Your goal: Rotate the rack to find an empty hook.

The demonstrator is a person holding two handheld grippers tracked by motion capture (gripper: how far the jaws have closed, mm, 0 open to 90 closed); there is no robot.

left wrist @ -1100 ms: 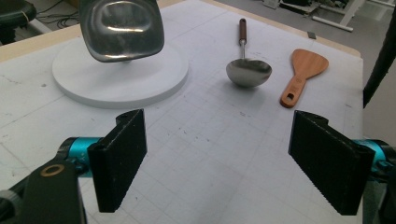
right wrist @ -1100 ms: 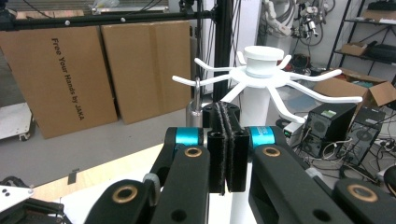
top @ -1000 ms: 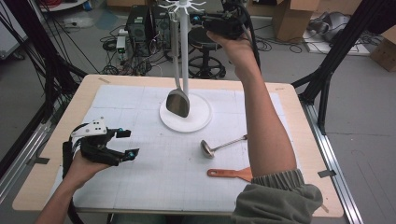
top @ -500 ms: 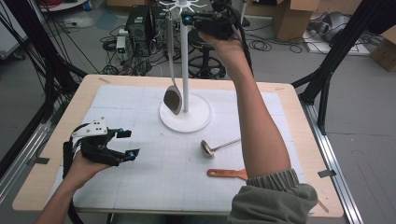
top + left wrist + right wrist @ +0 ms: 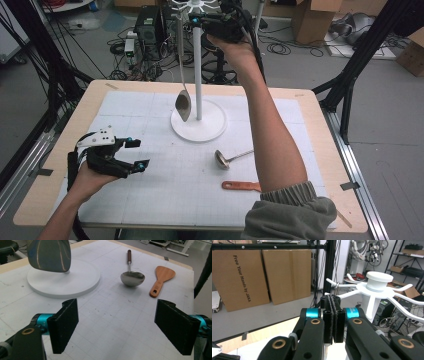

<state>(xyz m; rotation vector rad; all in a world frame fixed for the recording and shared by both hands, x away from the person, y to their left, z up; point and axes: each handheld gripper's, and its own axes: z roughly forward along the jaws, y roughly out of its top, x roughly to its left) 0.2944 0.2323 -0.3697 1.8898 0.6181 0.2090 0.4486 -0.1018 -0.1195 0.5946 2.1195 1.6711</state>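
A person's right gripper [image 5: 200, 21], black with ribbed pads, is clamped on the thin handle of a shiny steel spoon [image 5: 182, 106], held high beside the top of a white rack [image 5: 198, 127] with a slim pole, curved hooks and a round flat base. The left gripper [image 5: 136, 153] rests on the bench [image 5: 310, 107] with jaws wide apart, holding nothing. A steel ladle [image 5: 222, 158] and a flat wooden spatula [image 5: 240, 186] lie on the gridded white mat [image 5: 165, 185]

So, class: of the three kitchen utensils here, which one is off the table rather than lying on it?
The steel spatula: it hangs beside the white stand's pole, gripped by the right gripper, while the ladle and the wooden spatula lie flat.
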